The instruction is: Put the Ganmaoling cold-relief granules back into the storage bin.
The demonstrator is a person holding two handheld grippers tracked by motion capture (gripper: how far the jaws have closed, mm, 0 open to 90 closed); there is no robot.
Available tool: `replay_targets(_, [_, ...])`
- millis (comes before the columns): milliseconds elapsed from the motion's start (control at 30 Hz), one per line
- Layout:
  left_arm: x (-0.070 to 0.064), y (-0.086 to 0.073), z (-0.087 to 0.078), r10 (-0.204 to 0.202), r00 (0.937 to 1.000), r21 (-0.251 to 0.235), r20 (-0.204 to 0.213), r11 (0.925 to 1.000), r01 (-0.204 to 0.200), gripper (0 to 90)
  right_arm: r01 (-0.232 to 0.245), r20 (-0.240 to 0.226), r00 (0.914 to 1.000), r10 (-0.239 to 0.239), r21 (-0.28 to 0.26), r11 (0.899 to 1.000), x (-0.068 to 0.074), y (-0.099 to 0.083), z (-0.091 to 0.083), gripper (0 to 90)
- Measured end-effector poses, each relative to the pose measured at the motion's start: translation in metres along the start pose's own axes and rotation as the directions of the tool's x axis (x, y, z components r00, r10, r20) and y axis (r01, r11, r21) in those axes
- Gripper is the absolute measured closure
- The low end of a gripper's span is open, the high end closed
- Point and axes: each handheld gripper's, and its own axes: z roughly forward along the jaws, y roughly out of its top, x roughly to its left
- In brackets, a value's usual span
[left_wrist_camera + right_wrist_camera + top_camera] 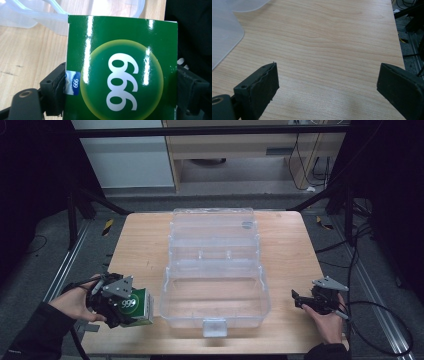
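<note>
Left gripper view: my left gripper [120, 100] clamped the green 999 box [122, 67].
Right gripper view: my right gripper [328, 92] hung wide apart over the table [324, 45].

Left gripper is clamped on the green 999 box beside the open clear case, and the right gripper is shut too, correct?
Not quite. The right gripper is open: the right gripper view shows its jaws wide apart over bare table. The left gripper does clamp the green 999 box beside the clear case.

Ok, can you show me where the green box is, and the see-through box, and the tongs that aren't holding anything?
Green box [122, 75], left gripper view: on its yellow circle.
See-through box [215, 306], high view: on its near wall.
Right tongs [328, 93], right gripper view: midway between the two open black jaws.
</note>
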Motion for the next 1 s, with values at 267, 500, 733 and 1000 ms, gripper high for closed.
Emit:
replay_targets(267, [0.005,0.013,-0.011,-0.002,0.9999,-0.004,-0.012,1.0000,0.002,14.4,0.004,0.002,1.0000,-0.004,0.000,1.000,0.000,0.000,0.000,4.4])
replay_targets(500, [0.010,0.023,-0.017,0.000,0.9999,-0.008,-0.016,1.0000,-0.001,14.5,0.004,0.000,1.0000,-0.004,-0.001,1.000,0.000,0.000,0.000,4.4])
replay_targets(733, [0.013,0.033,-0.021,0.001,0.9998,-0.017,-0.021,0.9999,-0.001,14.6,0.004,0.001,1.0000,-0.004,-0.001,1.000,0.000,0.000,0.001,4.4])
replay_targets(1000, [0.016,0.048,-0.020,0.006,0.9999,-0.032,-0.016,0.9995,-0.007,14.7,0.002,-0.001,1.0000,-0.002,-0.001,1.000,0.000,0.000,0.000,4.4])
